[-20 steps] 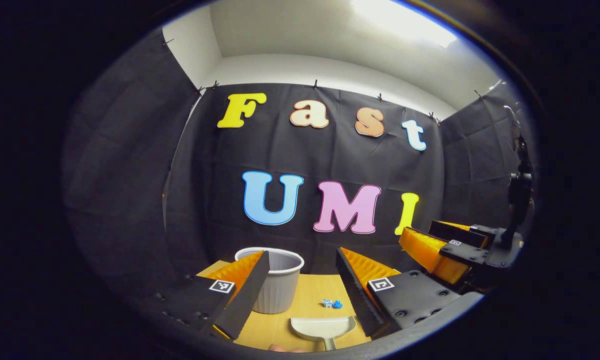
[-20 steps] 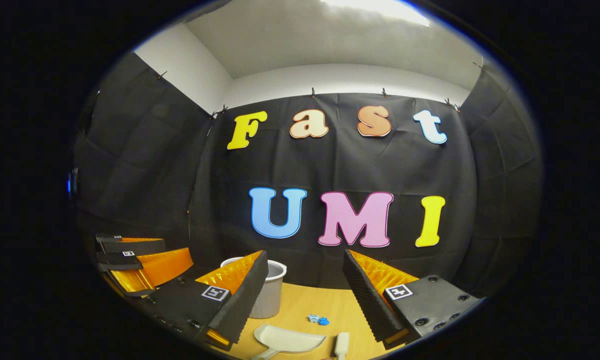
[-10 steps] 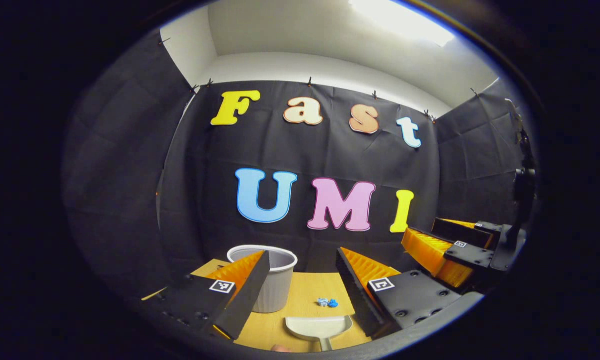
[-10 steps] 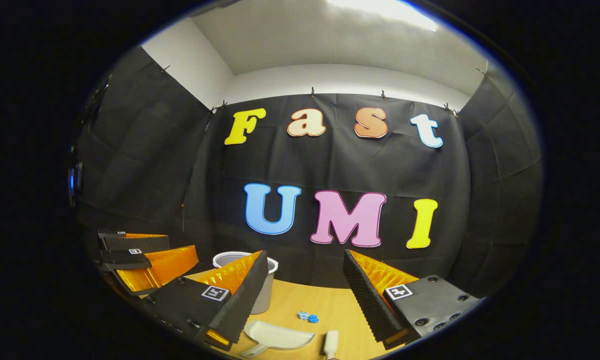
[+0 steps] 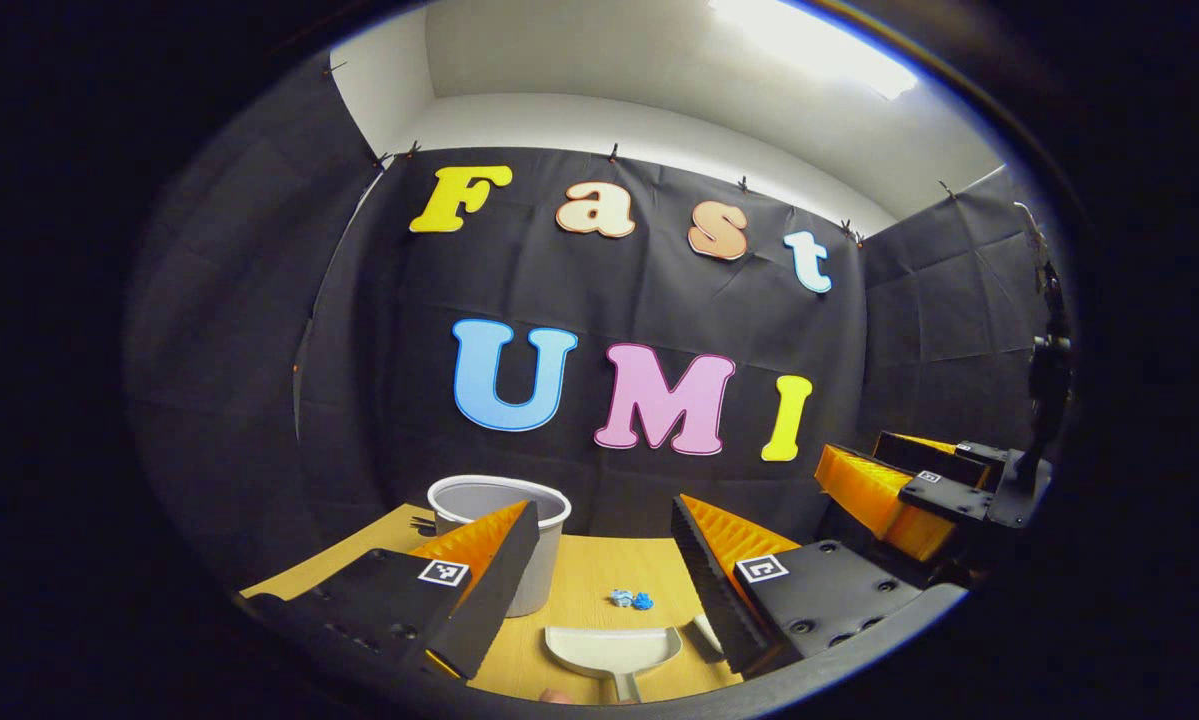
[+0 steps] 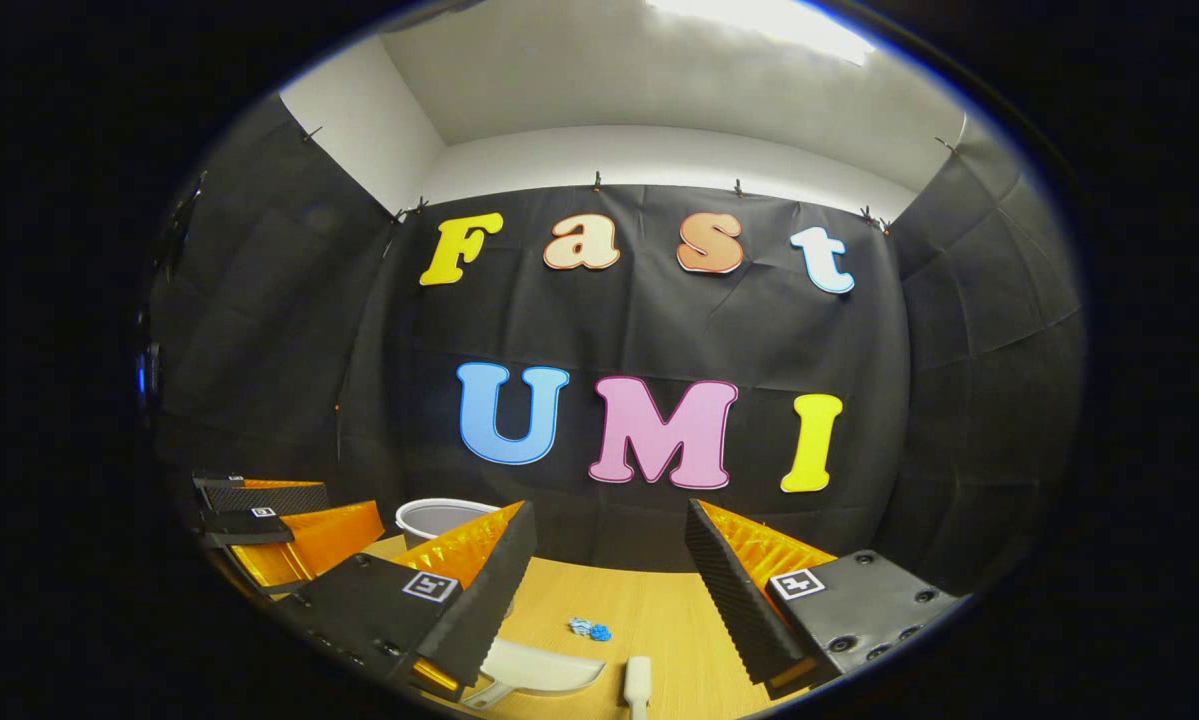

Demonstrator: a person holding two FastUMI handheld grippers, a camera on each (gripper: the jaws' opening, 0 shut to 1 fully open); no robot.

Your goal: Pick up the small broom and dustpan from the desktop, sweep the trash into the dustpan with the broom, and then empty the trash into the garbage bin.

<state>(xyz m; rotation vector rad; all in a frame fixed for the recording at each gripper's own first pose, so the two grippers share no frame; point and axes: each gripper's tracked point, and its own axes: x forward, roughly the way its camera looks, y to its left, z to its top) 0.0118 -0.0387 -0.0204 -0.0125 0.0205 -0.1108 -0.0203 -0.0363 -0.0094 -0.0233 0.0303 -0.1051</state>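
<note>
Both jaws spread and empty, dustpan (image 5: 614,647) handle cut off, broom (image 6: 638,680) cut off, bin (image 5: 499,497) partly hidden.

- Left gripper (image 5: 604,520) fingers spread apart above the counter (image 5: 584,580).
- Dustpan (image 5: 614,648) at 6 o'clock; bin (image 5: 499,500) at 11; blue trash (image 5: 631,600) between them.

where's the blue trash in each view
Left gripper view: the blue trash lies on the desktop between that gripper's fingers, just beyond the dustpan.
Right gripper view: the blue trash lies low in the picture, between that gripper's fingers, right of the dustpan.
Shared landmark: the garbage bin, left of the trash.
</note>
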